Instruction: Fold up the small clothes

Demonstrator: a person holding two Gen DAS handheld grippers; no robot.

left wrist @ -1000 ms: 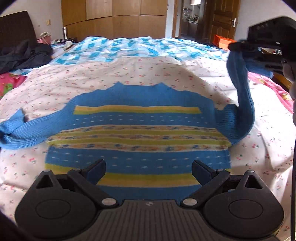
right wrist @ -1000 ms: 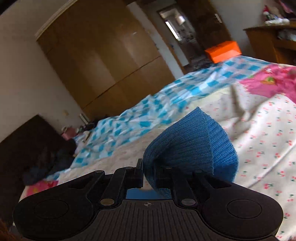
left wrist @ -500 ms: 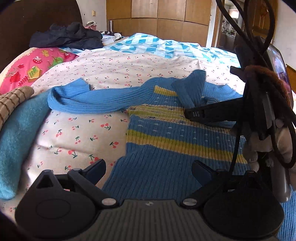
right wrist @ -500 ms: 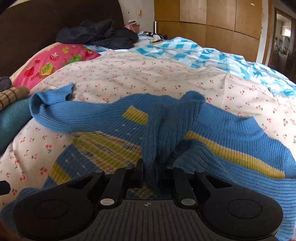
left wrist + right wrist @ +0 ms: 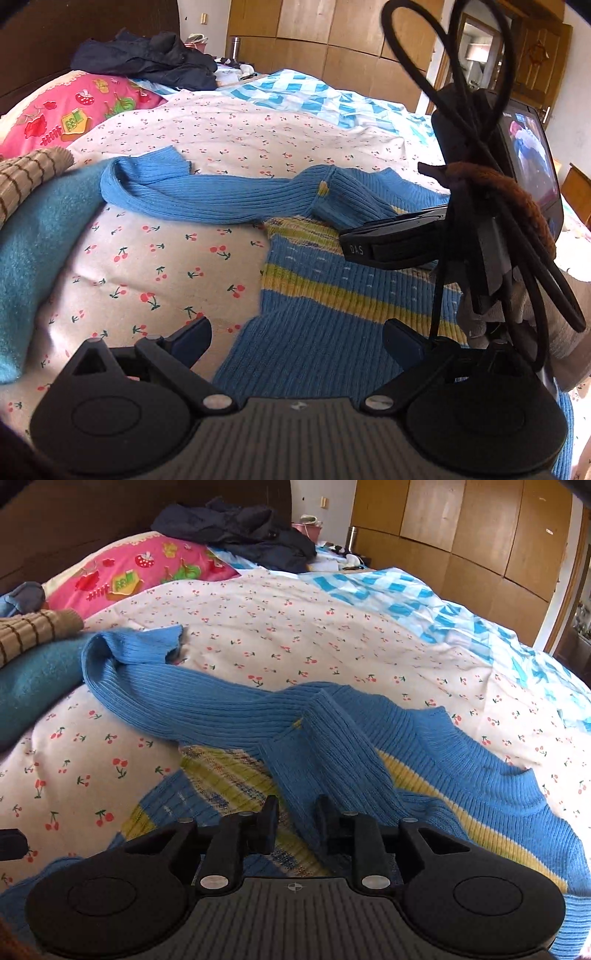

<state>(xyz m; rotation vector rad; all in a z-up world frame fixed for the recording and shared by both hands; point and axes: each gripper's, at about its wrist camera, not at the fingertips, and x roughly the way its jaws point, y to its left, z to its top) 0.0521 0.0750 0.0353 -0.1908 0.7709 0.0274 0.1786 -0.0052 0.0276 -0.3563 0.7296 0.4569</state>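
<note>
A blue knit sweater with yellow stripes lies flat on the cherry-print bedsheet. One sleeve is folded across the chest; the other sleeve stretches out to the left. My right gripper has its fingers parted a little around the folded sleeve's end, low over the sweater body; it also shows in the left wrist view. My left gripper is open and empty above the sweater's lower left edge.
A teal garment and a brown striped one lie at the left. A pink pillow and dark clothes lie near the headboard. A blue checked quilt covers the far side. Wooden wardrobes stand behind.
My right gripper carried the sleeve from high in the air across onto the sweater's chest and its fingers have parted. My left gripper swung toward the sweater's left side.
</note>
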